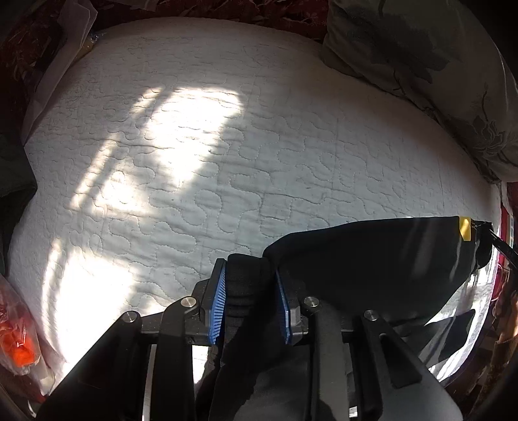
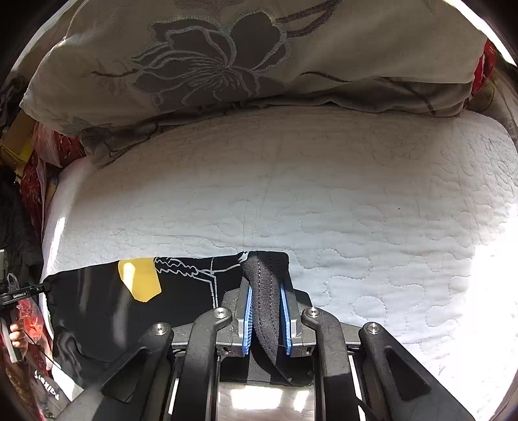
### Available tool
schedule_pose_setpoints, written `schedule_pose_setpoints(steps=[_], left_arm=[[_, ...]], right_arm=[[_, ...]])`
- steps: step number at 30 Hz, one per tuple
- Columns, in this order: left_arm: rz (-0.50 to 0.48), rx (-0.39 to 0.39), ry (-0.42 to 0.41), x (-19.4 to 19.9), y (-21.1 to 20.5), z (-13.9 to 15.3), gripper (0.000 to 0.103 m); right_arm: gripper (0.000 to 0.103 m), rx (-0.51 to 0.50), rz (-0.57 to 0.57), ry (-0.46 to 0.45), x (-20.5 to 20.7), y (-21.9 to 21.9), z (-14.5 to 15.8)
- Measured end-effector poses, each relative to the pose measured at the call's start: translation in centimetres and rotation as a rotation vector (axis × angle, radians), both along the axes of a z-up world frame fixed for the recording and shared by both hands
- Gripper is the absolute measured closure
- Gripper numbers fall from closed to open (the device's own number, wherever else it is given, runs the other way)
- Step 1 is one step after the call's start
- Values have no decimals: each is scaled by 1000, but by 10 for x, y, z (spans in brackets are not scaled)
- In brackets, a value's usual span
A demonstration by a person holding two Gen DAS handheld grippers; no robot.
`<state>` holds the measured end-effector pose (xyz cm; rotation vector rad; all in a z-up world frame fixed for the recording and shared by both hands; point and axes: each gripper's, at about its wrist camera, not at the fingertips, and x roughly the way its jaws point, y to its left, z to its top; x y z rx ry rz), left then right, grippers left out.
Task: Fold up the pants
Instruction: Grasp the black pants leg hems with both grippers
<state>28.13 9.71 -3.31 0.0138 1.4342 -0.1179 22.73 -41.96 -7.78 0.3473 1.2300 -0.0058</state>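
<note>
The black pants point(image 1: 372, 256) hang stretched between my two grippers above a white quilted bed point(image 1: 194, 162). They carry a yellow patch point(image 1: 465, 228) and white line print point(image 2: 194, 272). My left gripper point(image 1: 249, 268) is shut on a bunched black edge of the pants between its blue pads point(image 1: 217, 307). My right gripper point(image 2: 265, 262) is shut on the ribbed black waistband point(image 2: 265, 307); the pants point(image 2: 113, 307) spread to its left with the yellow patch point(image 2: 139, 280). The right gripper's tip shows in the left wrist view point(image 1: 482, 225), and the left gripper shows in the right wrist view point(image 2: 42, 287).
A grey floral pillow point(image 2: 226, 64) lies along the far bed edge, also in the left wrist view point(image 1: 421, 64). Orange plastic packaging point(image 1: 19, 343) sits at the left bed edge. Red patterned fabric point(image 1: 275, 16) borders the bed point(image 2: 356, 194).
</note>
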Motion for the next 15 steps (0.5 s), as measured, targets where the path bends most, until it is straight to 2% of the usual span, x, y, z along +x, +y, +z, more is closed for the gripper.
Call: schedule_pose_setpoints(steps=[8, 12, 15], left_arm=[[-3, 99, -133, -28, -25, 43, 78], [22, 103, -182, -38, -32, 60, 78], [34, 99, -225, -37, -18, 56, 78]], right_arm=[[90, -38, 63, -68, -20, 12, 37], [90, -72, 82, -92, -33, 19, 51], [90, -92, 90, -123, -44, 23, 65]])
